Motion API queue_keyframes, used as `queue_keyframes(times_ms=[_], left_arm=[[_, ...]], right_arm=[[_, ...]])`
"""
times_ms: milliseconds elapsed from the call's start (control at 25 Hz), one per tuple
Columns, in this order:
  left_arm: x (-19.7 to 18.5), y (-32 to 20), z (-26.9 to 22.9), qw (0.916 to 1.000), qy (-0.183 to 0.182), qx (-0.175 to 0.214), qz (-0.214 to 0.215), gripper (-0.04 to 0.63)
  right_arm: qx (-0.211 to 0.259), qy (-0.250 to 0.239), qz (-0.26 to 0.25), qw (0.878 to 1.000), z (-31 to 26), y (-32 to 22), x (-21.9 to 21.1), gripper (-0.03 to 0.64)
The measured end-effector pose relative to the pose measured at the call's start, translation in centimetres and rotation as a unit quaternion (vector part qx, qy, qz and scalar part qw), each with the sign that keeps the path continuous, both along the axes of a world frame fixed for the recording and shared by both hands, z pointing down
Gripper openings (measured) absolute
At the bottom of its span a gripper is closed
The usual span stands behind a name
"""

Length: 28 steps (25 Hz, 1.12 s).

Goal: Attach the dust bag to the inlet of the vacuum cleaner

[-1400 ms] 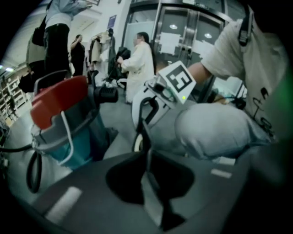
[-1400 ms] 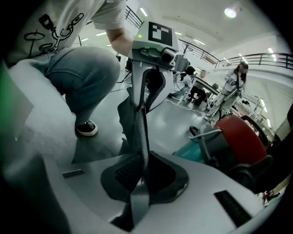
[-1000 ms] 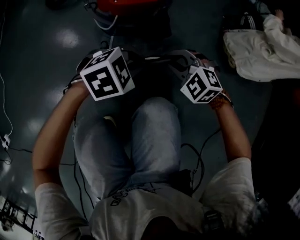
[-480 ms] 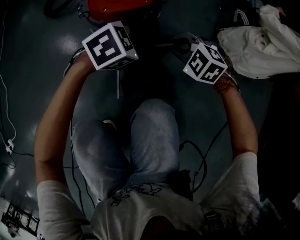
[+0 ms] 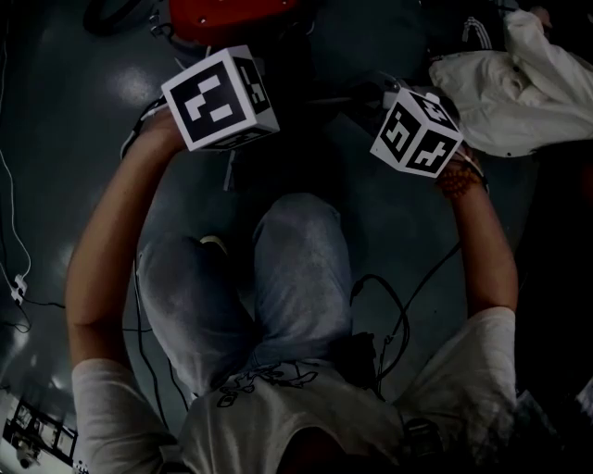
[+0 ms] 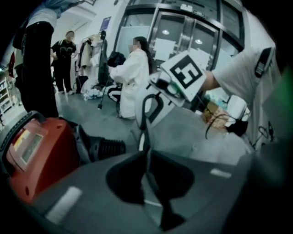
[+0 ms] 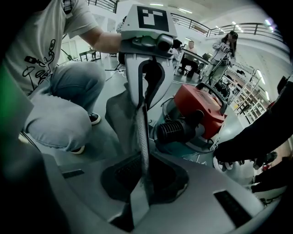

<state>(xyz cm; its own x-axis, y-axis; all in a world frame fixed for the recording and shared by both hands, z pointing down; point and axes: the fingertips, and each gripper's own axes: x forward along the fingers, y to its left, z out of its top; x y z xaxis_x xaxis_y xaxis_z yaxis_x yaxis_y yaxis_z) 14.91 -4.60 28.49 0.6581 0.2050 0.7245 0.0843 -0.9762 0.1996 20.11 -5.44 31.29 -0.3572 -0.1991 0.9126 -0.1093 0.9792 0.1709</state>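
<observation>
The dust bag (image 7: 139, 123) is a thin grey sheet stretched edge-on between my two grippers. In the right gripper view my right gripper (image 7: 144, 171) is shut on one edge of it. The left gripper (image 6: 147, 157) is shut on the opposite edge (image 6: 145, 137), as the left gripper view shows. The red vacuum cleaner (image 7: 201, 107) stands on the floor just beyond, with its black ribbed inlet (image 7: 171, 130) facing the bag. In the head view the two marker cubes (image 5: 220, 97) (image 5: 417, 130) hang side by side below the red vacuum cleaner (image 5: 232, 14), and the bag between them is lost in the dark.
I am crouched on a grey floor with my knees (image 5: 296, 268) right under the grippers. A white cloth bag (image 5: 510, 83) lies at the far right. Cables (image 5: 398, 315) trail by my right side. Several people (image 6: 132, 73) stand in the background.
Both grippers, still holding the bag, have risen and moved away from my body toward the red vacuum cleaner. The right gripper has tipped a little.
</observation>
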Motion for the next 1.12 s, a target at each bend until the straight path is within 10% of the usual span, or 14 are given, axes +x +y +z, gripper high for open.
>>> queue_keyframes(times_ms=[320,1120], left_arm=[[0.2,1.9,0.3,0.9995,-0.016,0.012,0.025,0.041],[-1.4,-4.7,1.8,0.9916,-0.011,0.086,-0.097,0.037]], right_arm=[[-0.015,0.023,-0.016,0.999,-0.2,2.3,0.4,0.029],[0.062,0.035,0.016,0.997,1.8,-4.4,-1.0,0.031]])
